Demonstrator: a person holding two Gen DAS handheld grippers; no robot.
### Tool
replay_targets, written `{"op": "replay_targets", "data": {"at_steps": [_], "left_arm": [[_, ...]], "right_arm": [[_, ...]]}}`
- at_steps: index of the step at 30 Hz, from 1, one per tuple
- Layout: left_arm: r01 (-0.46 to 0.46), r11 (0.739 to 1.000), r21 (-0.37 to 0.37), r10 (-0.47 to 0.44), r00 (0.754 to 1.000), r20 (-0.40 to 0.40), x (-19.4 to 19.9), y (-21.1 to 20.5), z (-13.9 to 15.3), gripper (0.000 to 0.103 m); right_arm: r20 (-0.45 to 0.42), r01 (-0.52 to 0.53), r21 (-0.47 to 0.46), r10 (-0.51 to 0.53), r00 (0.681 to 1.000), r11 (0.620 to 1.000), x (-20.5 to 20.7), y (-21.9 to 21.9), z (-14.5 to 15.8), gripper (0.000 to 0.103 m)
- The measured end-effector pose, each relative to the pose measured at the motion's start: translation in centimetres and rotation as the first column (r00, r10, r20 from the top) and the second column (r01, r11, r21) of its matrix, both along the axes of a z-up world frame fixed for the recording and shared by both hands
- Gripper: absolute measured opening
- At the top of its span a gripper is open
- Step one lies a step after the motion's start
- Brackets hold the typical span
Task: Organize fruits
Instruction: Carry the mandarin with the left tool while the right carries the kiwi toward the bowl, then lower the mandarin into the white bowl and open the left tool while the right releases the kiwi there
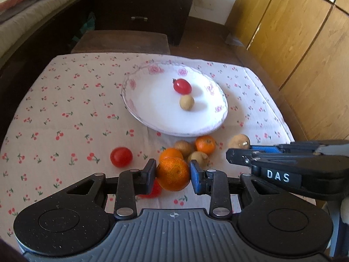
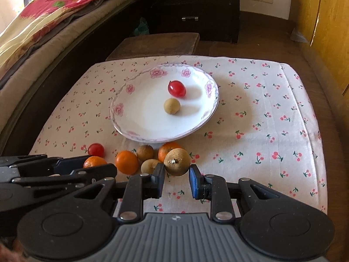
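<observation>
Underneath, a cherry-print tablecloth (image 2: 250, 118) faces a dark dresser (image 2: 192, 6) and bed (image 2: 43, 28).

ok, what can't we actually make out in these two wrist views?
- Left wrist view: a red fruit, mostly hidden behind the left gripper finger and its held orange.
- Right wrist view: that orange, half covered by the left gripper's finger.
- Both views: the hands, out of frame.

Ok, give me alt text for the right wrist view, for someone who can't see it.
The right gripper pinches a brown longan above a cherry-print tablecloth. Beyond it, a floral plate holds a cherry tomato and another longan. The left gripper holds a tangerine.
</observation>
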State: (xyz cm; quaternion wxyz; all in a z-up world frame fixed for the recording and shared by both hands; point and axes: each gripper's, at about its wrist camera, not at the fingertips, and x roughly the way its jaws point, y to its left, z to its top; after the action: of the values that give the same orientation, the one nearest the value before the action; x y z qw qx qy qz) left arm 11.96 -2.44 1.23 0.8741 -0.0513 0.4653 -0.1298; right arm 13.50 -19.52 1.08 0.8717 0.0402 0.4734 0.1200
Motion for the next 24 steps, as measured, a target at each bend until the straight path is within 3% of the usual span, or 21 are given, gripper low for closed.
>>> {"op": "replay_targets", "data": {"at_steps": [24], "left_arm": [[-0.040, 0.999, 0.009, 0.039, 0.999, 0.032, 6.0, -1.4, 0.8, 0.041]], "right_arm": [[0.016, 0.041, -0.005, -0.041, 0.999, 0.999, 5.2, -0.1, 0.4, 0.026]]}}
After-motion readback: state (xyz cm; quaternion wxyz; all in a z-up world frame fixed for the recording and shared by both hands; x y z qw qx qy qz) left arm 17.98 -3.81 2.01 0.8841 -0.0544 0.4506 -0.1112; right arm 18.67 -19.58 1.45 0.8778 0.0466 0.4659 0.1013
